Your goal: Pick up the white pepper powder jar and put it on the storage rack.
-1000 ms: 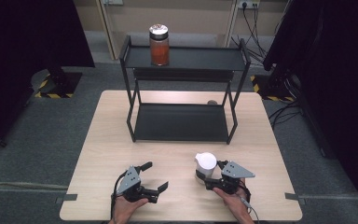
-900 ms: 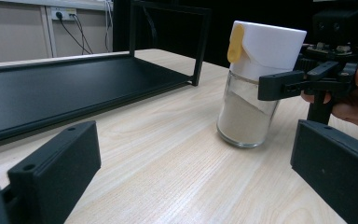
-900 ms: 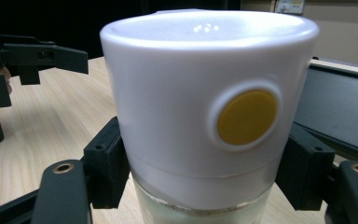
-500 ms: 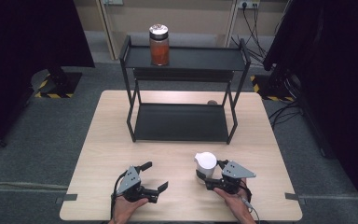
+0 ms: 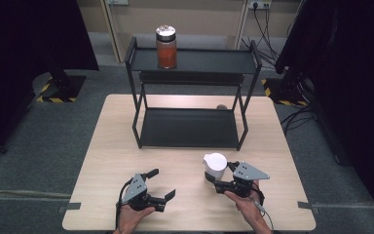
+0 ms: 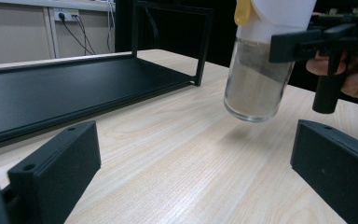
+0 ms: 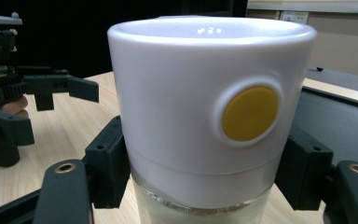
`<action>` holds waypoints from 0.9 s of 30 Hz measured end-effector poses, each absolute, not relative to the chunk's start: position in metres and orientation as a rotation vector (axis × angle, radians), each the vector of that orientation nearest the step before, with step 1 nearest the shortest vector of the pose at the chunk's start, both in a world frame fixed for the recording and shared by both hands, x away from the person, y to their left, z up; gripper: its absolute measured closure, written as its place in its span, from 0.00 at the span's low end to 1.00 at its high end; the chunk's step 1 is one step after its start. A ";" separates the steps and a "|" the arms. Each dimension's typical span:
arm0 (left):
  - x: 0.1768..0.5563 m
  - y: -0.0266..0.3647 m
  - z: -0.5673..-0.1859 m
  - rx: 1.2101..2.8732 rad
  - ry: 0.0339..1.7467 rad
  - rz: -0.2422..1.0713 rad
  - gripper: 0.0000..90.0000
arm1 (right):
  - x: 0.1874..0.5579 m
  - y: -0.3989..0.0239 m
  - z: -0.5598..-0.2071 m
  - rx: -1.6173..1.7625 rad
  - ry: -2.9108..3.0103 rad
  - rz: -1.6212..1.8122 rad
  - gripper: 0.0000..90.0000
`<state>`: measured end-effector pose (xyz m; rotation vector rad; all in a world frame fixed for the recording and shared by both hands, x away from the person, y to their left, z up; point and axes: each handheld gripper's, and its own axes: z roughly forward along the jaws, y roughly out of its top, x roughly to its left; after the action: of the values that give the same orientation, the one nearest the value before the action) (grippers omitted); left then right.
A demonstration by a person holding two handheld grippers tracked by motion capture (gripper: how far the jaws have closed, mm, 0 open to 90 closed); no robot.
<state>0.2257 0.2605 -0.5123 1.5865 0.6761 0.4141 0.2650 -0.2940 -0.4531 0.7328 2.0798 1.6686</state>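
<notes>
White-capped jar point(image 5: 215, 167) lifted clear of table point(image 5: 107, 146), right gripper point(image 5: 217, 182) clamped round it, left gripper point(image 5: 162, 185) spread.

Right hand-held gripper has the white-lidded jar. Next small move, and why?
Probably carry it forward toward the black shelf. The right hand-held gripper is shut on the white-lidded jar, whose base hangs tilted just off the table in the left gripper view, so the grasp looks done. The lower tier is bare; an orange-filled jar stands on the top tier. The left hand-held gripper is open, idle.
</notes>
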 end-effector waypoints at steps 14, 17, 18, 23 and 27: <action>0.226 0.263 -0.512 1.580 0.684 0.426 0.01 | 0.282 -0.286 -0.417 0.711 2.071 1.687 0.34; 0.226 0.263 -0.512 1.578 0.687 0.427 0.01 | 0.287 -0.284 -0.410 0.706 2.067 1.696 0.34; 0.226 0.263 -0.512 1.577 0.688 0.427 0.01 | 0.289 -0.283 -0.407 0.702 2.067 1.695 0.34; 0.226 0.263 -0.512 1.577 0.688 0.426 0.01 | 0.298 -0.280 -0.394 0.693 2.072 1.703 0.34; 0.226 0.262 -0.512 1.577 0.685 0.423 0.01 | 0.302 -0.279 -0.386 0.684 2.068 1.711 0.34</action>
<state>0.2260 0.2622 -0.5122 1.5769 0.6855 0.4226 0.3024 -0.2787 -0.3856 0.6839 2.0685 1.7113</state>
